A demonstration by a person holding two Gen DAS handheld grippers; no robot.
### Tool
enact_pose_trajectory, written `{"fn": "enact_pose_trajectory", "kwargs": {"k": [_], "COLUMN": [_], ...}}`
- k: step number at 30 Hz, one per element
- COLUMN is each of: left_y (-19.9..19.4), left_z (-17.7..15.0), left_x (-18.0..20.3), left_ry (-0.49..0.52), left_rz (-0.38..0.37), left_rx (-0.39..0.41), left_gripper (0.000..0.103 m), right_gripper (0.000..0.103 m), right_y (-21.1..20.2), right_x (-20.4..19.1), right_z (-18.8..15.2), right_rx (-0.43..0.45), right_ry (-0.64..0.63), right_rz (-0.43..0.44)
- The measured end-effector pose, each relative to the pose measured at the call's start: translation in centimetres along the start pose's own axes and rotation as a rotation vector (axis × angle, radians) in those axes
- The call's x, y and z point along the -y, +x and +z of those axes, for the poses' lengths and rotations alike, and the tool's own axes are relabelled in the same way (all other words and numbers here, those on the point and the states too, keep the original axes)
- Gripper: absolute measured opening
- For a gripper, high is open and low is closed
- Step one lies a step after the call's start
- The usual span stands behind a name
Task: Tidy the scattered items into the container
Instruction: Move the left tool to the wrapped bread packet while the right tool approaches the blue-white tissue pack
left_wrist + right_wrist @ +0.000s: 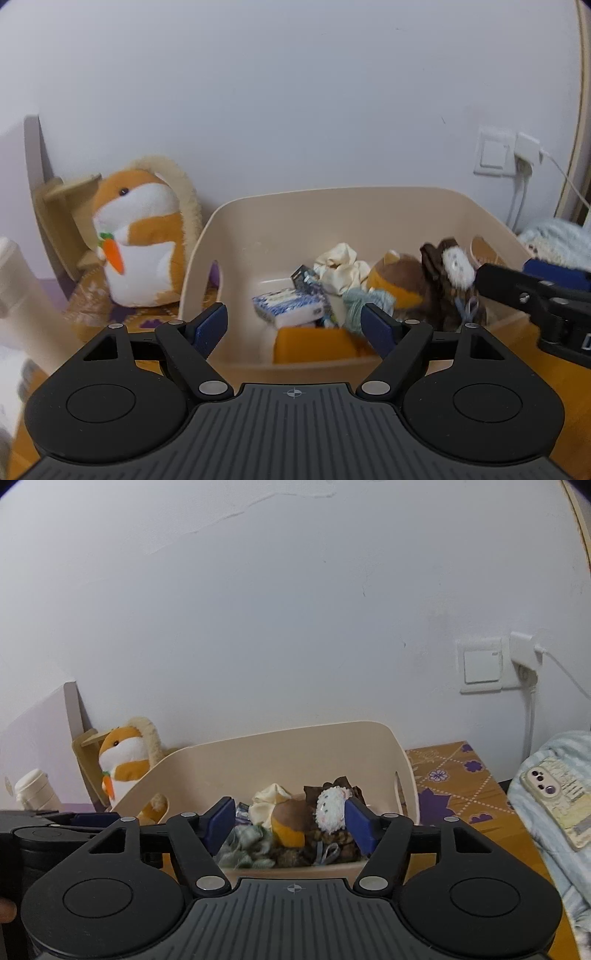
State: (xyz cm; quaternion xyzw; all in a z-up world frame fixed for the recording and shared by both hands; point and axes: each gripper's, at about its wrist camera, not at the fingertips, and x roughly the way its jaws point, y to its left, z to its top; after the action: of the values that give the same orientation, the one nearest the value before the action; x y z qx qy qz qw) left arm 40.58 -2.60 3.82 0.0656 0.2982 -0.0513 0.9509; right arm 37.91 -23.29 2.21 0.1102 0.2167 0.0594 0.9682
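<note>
The left gripper (293, 325) hangs just before the near wall of the beige plastic bin (332, 206), its blue-padded fingers (210, 326) spread wide with nothing between them. The right gripper (291, 825) sits beside it, fingers (360, 825) also parted and gripping nothing; in the left wrist view its black arm reaches in from the right edge at the bin's right rim.

The bin stands on a desk (458, 786) covered by an orange cloth with purple flowers, close to a white wall. Inside it lies a jumble: a blue-and-white tissue pack (286, 304) toward the left, a crumpled cream cloth (341, 267) behind it, a pale green knitted piece (356, 306) in the middle, a brown-and-orange plush (400, 282), a small white fluffy toy (330, 808) resting on dark brown fabric (441, 291) at the right, and an orange flat item (314, 345) against the near wall.

Outside the bin, to its left, an orange-and-white hamster plush holding a carrot (140, 236) sits upright against a small wooden stand (61, 206). A cream bottle (35, 788) stands further left. A wall switch (480, 668) and a plugged charger (524, 651) are on the wall to the right, and a phone (556, 801) lies on a light blue blanket (546, 849)
</note>
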Motion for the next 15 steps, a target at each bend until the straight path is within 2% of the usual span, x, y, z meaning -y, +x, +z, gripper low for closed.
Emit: {"fn": "enact_pose_trajectory", "kwargs": {"k": [5, 9, 15], "left_y": [-2.9, -5.2, -6.9], "left_z": [-1.5, -2.9, -5.7], "left_x": [0.1, -0.4, -0.9], "left_ry": [0.032, 0.03, 0.037], "left_rz": [0.051, 0.043, 0.057], "left_rx": [0.068, 0.089, 0.075], "left_gripper": [0.084, 0.084, 0.084], "right_gripper": [0.076, 0.077, 0.079], "right_y": [-2.6, -4.1, -5.2], "right_x": [-1.3, -2.5, -4.0], "right_z": [-1.5, -3.0, -5.6], "right_rx": [-0.006, -0.026, -0.067], "right_ry": [-0.055, -0.099, -0.146], "right_rz": [-0.005, -0.001, 0.021]}}
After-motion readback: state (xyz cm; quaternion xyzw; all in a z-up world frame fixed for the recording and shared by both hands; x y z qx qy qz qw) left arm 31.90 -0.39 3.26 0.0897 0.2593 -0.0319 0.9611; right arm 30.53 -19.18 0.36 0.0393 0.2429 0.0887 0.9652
